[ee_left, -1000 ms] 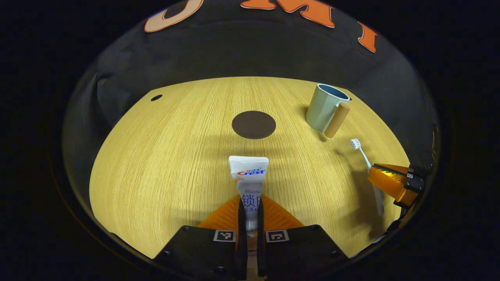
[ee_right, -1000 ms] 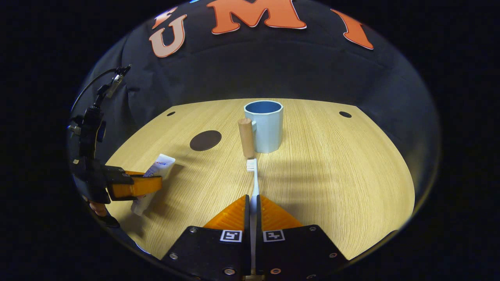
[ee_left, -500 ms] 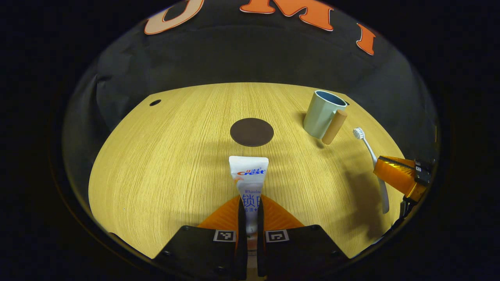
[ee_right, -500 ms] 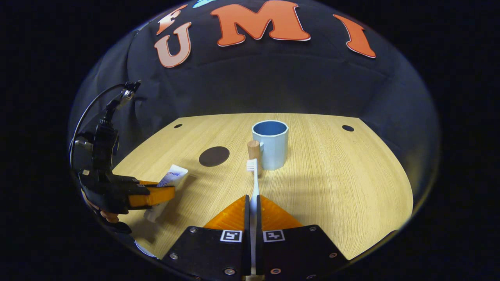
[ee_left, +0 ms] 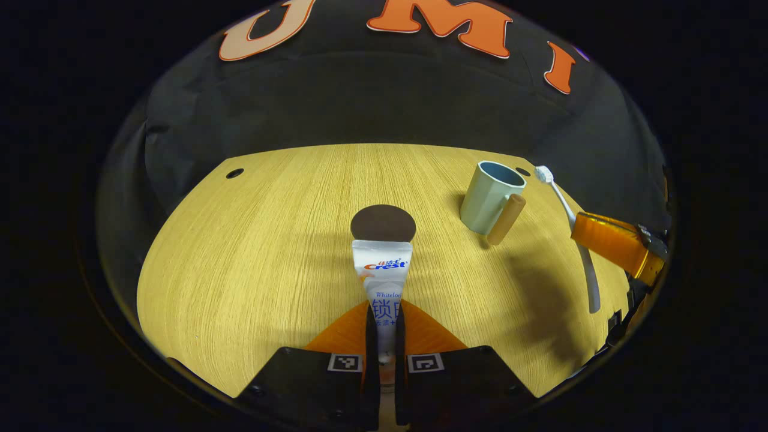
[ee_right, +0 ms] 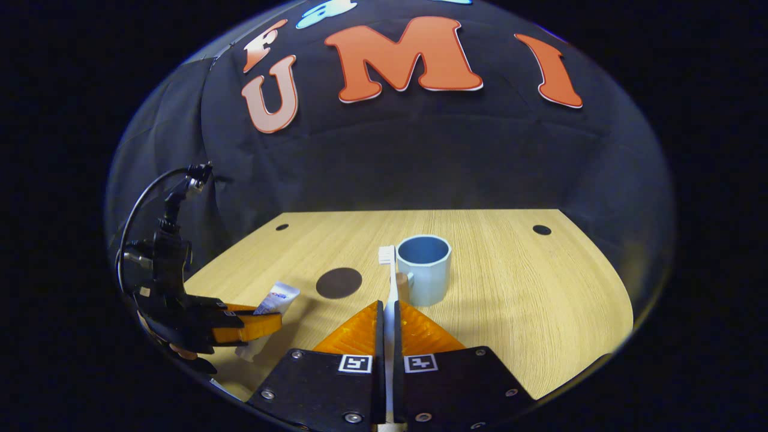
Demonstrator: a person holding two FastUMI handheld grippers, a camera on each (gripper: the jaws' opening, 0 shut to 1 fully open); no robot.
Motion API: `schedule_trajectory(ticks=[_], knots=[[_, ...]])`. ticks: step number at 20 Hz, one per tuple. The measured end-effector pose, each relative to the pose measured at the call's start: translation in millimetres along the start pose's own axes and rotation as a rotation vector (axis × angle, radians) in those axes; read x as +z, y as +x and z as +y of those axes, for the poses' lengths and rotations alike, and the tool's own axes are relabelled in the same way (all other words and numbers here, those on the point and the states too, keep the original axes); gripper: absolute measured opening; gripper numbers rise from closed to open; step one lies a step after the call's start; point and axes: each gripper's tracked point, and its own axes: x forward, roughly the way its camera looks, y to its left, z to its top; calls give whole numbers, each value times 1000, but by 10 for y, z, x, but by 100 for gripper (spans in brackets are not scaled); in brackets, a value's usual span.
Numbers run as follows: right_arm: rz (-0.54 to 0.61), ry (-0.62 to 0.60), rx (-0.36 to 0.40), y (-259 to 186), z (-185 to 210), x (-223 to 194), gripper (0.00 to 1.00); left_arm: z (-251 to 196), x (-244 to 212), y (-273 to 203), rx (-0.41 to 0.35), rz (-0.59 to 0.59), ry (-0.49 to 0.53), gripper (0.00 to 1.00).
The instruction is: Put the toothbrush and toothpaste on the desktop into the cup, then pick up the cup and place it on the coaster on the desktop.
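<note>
My left gripper (ee_left: 384, 318) is shut on the white toothpaste tube (ee_left: 382, 273), which points forward above the wooden desktop (ee_left: 252, 252). The tube's far end overlaps the dark round coaster (ee_left: 384, 221). My right gripper (ee_right: 388, 315) is shut on the white toothbrush (ee_right: 389, 273), bristles forward, held above the desktop just left of the pale blue cup (ee_right: 425, 267) with its wooden handle (ee_right: 402, 288). In the left gripper view the cup (ee_left: 491, 195) stands at the right, and the right gripper (ee_left: 612, 247) holds the toothbrush (ee_left: 567, 219) beside it. In the right gripper view the left gripper (ee_right: 240, 321) holds the toothpaste (ee_right: 273, 303) low on the left.
The coaster (ee_right: 339, 282) lies left of the cup in the right gripper view. Small dark holes (ee_right: 541, 229) sit near the desktop's far corners. The black cloth wall rises behind the desktop's far edge. A cable (ee_right: 150, 198) loops above the left gripper.
Both grippers have risen with their loads. The toothbrush head has come up from the desktop to about the cup's rim. The toothpaste tip now overlaps the coaster in the left gripper view.
</note>
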Motion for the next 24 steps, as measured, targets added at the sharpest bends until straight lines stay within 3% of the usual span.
schedule_trajectory(ticks=[10,14,24], knots=[[-190,52,29,267,-143,614,5,43,-99,164,-6,-18,11,13],[-262,32,3,459,-358,802,5,18,-96,253,14,-24,4,13],[-508,53,81,807,-422,1368,5,-7,-84,224,47,-35,0,13]])
